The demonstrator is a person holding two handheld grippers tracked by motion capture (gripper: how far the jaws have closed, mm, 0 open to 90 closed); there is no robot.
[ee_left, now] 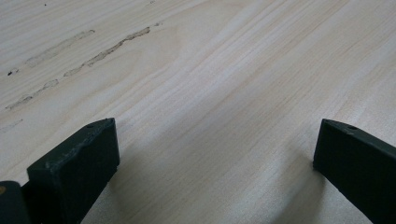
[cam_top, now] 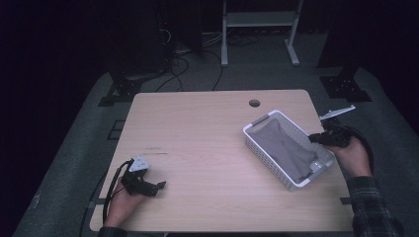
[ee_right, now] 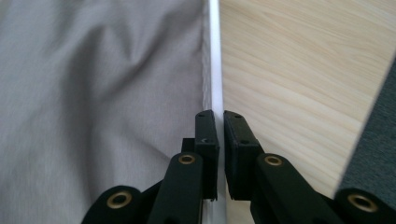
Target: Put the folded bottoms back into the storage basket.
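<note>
A white slatted basket stands at an angle on the right part of the wooden table. Grey cloth lies inside it. My right gripper reaches in from the table's right edge and is shut on the basket's right wall. In the right gripper view the thin white basket rim runs between the pressed pads of my right gripper, with the grey cloth to its left. My left gripper rests near the front left corner, jaws wide apart. Bare wood shows between the jaws of my left gripper.
A round cable hole sits near the table's back edge. Faint scuff marks cross the wood ahead of the left gripper. Beyond the table lie dark floor, cables and a white desk frame.
</note>
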